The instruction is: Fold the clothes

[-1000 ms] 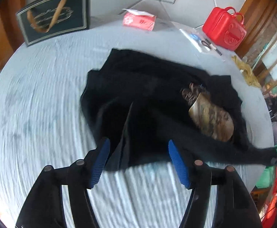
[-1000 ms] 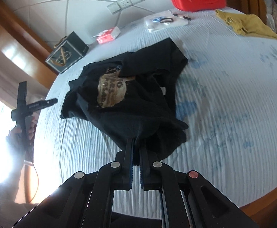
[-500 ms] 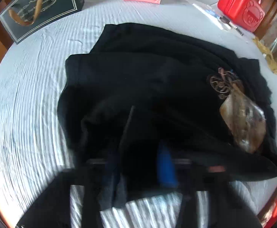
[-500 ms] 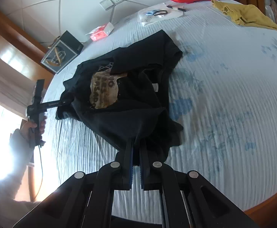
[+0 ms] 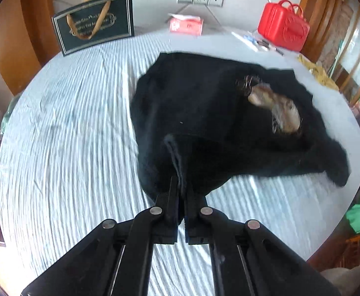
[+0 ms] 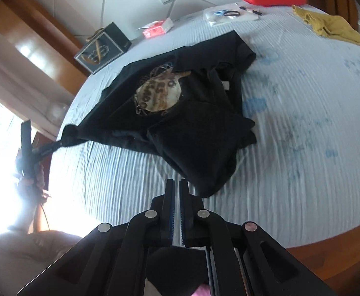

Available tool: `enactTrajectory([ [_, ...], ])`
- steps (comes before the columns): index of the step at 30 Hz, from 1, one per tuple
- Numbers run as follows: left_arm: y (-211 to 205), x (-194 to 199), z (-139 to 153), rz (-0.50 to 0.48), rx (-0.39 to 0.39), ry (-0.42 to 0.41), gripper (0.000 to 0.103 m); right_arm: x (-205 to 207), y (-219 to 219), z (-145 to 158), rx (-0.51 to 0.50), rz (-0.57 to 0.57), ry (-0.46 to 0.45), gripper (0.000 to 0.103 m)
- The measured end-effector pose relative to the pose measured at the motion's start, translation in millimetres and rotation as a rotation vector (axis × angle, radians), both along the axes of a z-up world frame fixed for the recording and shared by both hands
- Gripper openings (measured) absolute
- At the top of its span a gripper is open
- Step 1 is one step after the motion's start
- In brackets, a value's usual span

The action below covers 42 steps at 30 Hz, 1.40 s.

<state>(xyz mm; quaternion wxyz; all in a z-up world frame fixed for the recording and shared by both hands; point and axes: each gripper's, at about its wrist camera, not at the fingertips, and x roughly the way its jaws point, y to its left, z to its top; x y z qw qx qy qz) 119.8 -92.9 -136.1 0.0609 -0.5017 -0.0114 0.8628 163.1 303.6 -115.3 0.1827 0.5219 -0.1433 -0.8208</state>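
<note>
Left wrist view: left gripper (image 5: 182, 185) closed tight, pinching fold of black T-shirt (image 5: 204, 113); shirt lies rumpled on pale blue striped bedsheet (image 5: 64, 148).

Right wrist view: right gripper (image 6: 176, 185) fingers nearly together, nothing between them, tips just short of T-shirt (image 6: 180, 113) edge; tan print faces up.

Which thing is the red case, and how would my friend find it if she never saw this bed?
Start at the big bed with the pale striped sheet and look to its far edge by the wall. Past the black shirt, the red case stands in the corner. It is bigger than the flat red packet and has two loop handles on top.
</note>
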Motion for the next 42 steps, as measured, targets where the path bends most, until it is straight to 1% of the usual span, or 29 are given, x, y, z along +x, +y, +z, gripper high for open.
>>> enactTrajectory([
  [1, -1, -2, -2, 0.006, 0.002, -0.004, 0.003, -1, -1, -1, 0.013, -0.004, 0.002, 0.004],
  [2, -2, -3, -4, 0.011, -0.001, -0.005, 0.003, -3, -3, -2, 0.049, -0.006, 0.002, 0.005],
  [3, -2, -4, -6, 0.015, -0.012, -0.003, 0.003, -4, -4, -3, 0.071, -0.016, -0.003, 0.01],
  [4, -2, -5, -8, 0.018, -0.017, -0.004, 0.003, -6, -5, -5, 0.094, -0.026, -0.009, 0.023],
  [5, -3, -7, -10, 0.017, -0.018, -0.011, 0.003, -7, -6, -7, 0.115, -0.036, -0.013, 0.031],
  [6, -3, -8, -13, 0.014, -0.023, -0.017, 0.003, -9, -7, -8, 0.121, -0.034, -0.011, 0.048],
  [7, -4, -9, -17, 0.01, -0.026, -0.025, 0.003, -11, -8, -9, 0.127, -0.033, -0.009, 0.055],
  [10, -2, -9, -23, 0.0, -0.028, -0.037, 0.003, -16, -13, -13, 0.146, -0.03, -0.002, 0.057],
  [14, 1, -3, -19, -0.025, -0.039, -0.016, 0.003, -23, -18, -19, 0.171, -0.025, 0.007, 0.057],
  [15, 2, -2, -16, -0.031, -0.039, -0.007, 0.003, -25, -19, -20, 0.178, -0.024, 0.009, 0.048],
  [16, 2, -1, -12, -0.038, -0.038, 0.003, 0.003, -27, -21, -21, 0.184, -0.023, 0.011, 0.01],
  [17, 2, 0, -6, -0.046, -0.037, 0.013, 0.003, -29, -22, -23, 0.19, -0.022, 0.014, 0.007],
  [19, 2, -4, 7, -0.059, -0.032, 0.032, 0.003, -32, -25, -25, 0.203, -0.019, 0.018, 0.007],
  [20, 1, -17, 14, -0.058, -0.025, 0.032, 0.003, -34, -26, -25, 0.208, -0.017, 0.022, 0.007],
  [22, 0, -42, 27, -0.055, -0.009, 0.033, 0.003, -45, -18, 6, 0.19, 0.01, 0.063, 0.006],
  [25, -3, -80, 46, -0.051, 0.014, 0.034, 0.003, -77, -7, 45, 0.196, 0.036, 0.114, 0.004],
  [27, -5, -105, 59, -0.049, 0.029, 0.035, 0.003, -110, -1, 66, 0.196, 0.046, 0.143, 0.004],
  [28, -6, -117, 66, -0.048, 0.037, 0.035, 0.003, -127, 0, 70, 0.195, 0.049, 0.15, 0.004],
  [29, -6, -130, 72, -0.046, 0.044, 0.036, 0.003, -145, 0, 74, 0.194, 0.052, 0.156, 0.004],
  [32, -8, -172, 89, -0.037, 0.065, 0.032, 0.003, -210, 6, 74, 0.191, 0.076, 0.141, 0.004],
  [37, 1, -273, 60, 0.048, -0.006, -0.034, 0.003, -301, 13, 41, 0.195, 0.1, 0.076, 0.004],
  [39, 3, -302, 38, 0.078, -0.004, -0.098, 0.003, -337, 17, 24, 0.182, 0.122, 0.032, 0.006],
  [40, 3, -313, 27, 0.091, 0.004, -0.135, 0.003, -349, 19, 15, 0.172, 0.126, -0.002, 0.012],
  [41, 2, -320, 17, 0.101, 0.016, -0.176, 0.003, -361, 22, 7, 0.175, 0.11, -0.036, 0.017],
  [42, 1, -326, 8, 0.112, 0.031, -0.212, 0.005, -369, 26, -2, 0.175, 0.085, -0.07, 0.024],
])
